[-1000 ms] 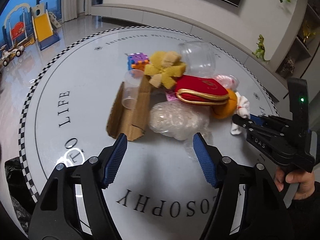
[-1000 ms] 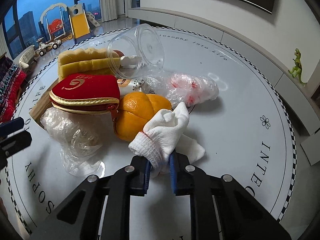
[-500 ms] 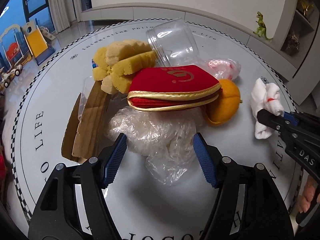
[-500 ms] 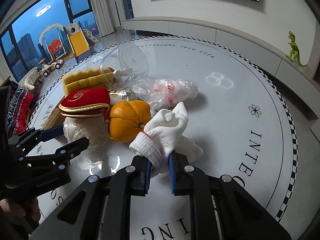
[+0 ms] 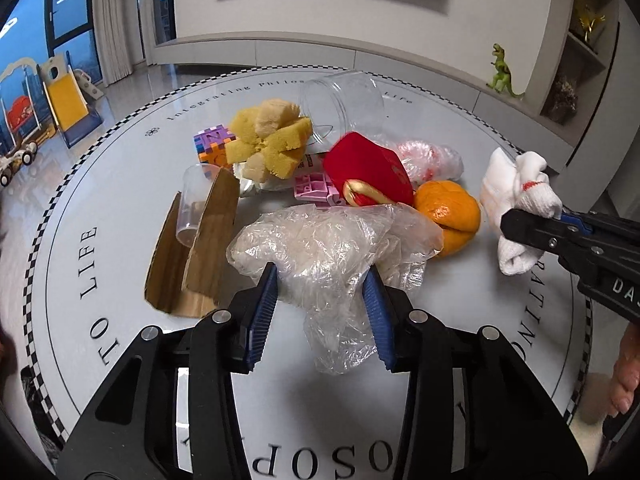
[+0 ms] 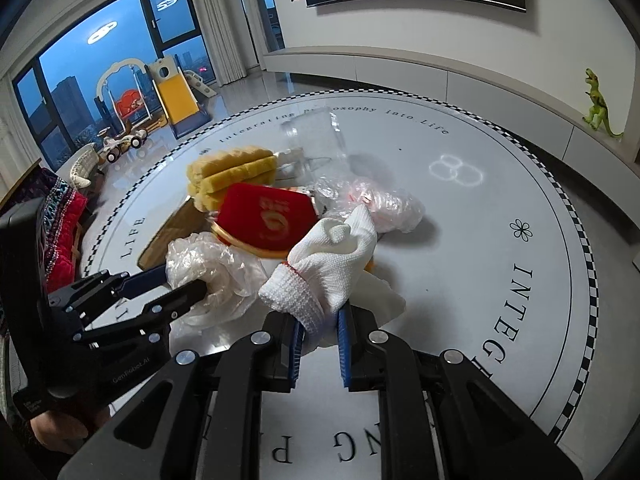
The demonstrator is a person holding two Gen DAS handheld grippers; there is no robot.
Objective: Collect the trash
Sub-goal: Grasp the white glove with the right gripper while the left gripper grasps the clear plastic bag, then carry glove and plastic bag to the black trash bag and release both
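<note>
My left gripper (image 5: 320,284) is closed on a crumpled clear plastic bag (image 5: 332,248), its blue pads pressing both sides; the bag looks lifted off the round white table (image 5: 120,160). The bag also shows in the right wrist view (image 6: 212,268), with the left gripper (image 6: 180,284) on it. My right gripper (image 6: 320,320) is shut on a white knitted glove (image 6: 332,256) and holds it above the table. The glove (image 5: 520,196) hangs at the right of the left wrist view.
On the table lie a red pouch (image 5: 368,172), an orange (image 5: 452,212), a yellow sponge (image 5: 272,144), folded cardboard (image 5: 200,248), a clear cup (image 5: 192,208), a clear jar (image 5: 344,104), toy blocks (image 5: 212,148) and another plastic bag (image 5: 428,156).
My left gripper moved in over the clear plastic bag, closed on it and raised it. My right gripper lifted the glove higher, away from the orange.
</note>
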